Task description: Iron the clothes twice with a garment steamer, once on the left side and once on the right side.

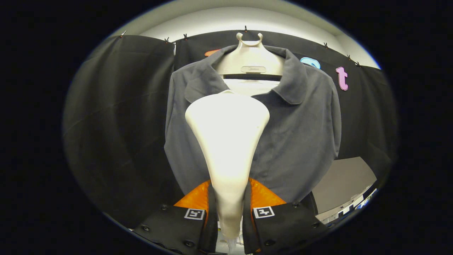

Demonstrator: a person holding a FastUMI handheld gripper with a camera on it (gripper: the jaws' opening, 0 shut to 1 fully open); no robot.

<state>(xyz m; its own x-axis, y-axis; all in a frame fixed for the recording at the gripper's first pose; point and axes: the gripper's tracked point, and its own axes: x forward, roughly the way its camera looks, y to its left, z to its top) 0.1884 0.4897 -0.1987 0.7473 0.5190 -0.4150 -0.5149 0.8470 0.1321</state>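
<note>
A grey collared shirt hangs on a pale hanger in front of the black cloth wall. My gripper is shut on the handle of a white garment steamer. The steamer rises between the fingers, and its broad head faces the shirt's upper chest, near the collar and slightly left of the placket. Whether the head touches the fabric I cannot tell. The steamer hides the middle of the shirt front.
Black cloth hangs behind and to the left of the shirt. A grey panel stands low on the right, beyond the shirt's hem. A white ceiling curves above the cloth.
</note>
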